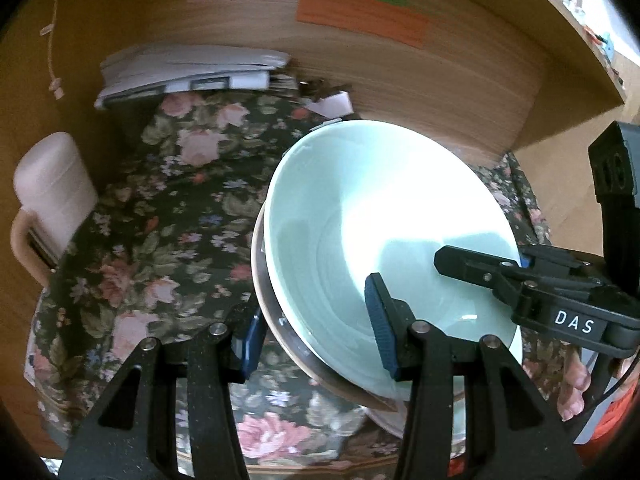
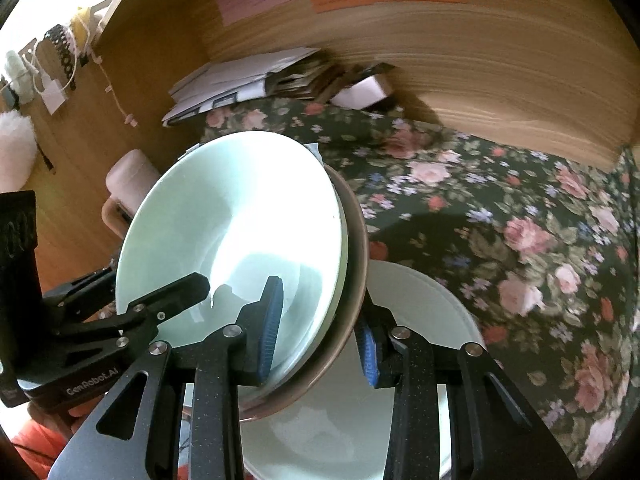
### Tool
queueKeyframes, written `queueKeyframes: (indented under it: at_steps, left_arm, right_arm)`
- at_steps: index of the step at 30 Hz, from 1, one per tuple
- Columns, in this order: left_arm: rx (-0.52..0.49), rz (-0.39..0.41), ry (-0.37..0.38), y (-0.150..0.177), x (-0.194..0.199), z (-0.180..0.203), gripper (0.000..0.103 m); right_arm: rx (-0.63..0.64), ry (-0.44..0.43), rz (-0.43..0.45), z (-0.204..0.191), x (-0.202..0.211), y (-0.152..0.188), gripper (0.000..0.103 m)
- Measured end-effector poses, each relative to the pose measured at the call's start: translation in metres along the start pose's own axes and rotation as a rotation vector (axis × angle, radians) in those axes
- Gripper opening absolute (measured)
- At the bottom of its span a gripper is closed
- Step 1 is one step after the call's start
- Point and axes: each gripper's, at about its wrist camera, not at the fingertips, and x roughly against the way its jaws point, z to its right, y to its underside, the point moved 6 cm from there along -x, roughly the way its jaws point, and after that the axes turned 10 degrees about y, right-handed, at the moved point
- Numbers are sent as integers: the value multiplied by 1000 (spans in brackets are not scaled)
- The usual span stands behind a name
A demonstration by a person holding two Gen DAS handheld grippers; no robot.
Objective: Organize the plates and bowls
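At the far left of the left wrist view I see a pale lidded jug (image 1: 52,188) standing by the wooden side wall, with a stack of papers (image 1: 188,72) at the far edge against the wooden back panel (image 1: 400,76). Between them and me the floral cloth of the surface (image 1: 160,216) lies bare, which I judge the best room for setting anything down. Moving right, my left gripper (image 1: 316,336) is clamped on the near-left rim of the stacked dishes: one blue pad sits inside the pale green bowl (image 1: 360,208), the other outside under the brown-rimmed bowl (image 1: 280,332) nested beneath it. I take the two-sided hold as a way to keep the tilted stack from slipping. Further right, the right gripper (image 2: 318,332) pinches the opposite rim of the same pair, one pad inside the green bowl, one behind the brown rim, so both grippers share the load. The stack appears raised and tipped, its far rim higher. Below it, on the near right, a white plate (image 2: 432,304) rests on the cloth, partly under the lifted bowls. To the right the surface is open until the panel's corner, though the back panel stands close behind the bowl's far rim, so I would watch that edge.
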Motion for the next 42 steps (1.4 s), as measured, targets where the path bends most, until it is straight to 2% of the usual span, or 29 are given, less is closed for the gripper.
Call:
queueKeyframes:
  at_steps: [12,24,30,34,37,39,42]
  left_arm:
    - [-44,-41,43,8,-15,36,47]
    - [-63,-102,62,18,-30,45,47]
    - [-72,-103,80,19,-34,47,47]
    - [-52,-103,105,18,-36,44,47]
    - [-47,-87,115,16,-34,42,47]
    - [-69,-59,83,14,-30,42,47]
    - [-97,-22,67,9,-20,44,54]
  right_arm:
    - [-53,28,-4,32,12,18,31]
    - [-97,29,-56,44,1,37,31]
    - [-154,-4,-67,52,-1,41,32]
    - [-162,-29,-55,52,-2,40,36]
    - [-125,26,-15,50,4,39,36]
    - [-97,62,7,48,10,37,36]
    - [-61,113,62,46,24,31,41]
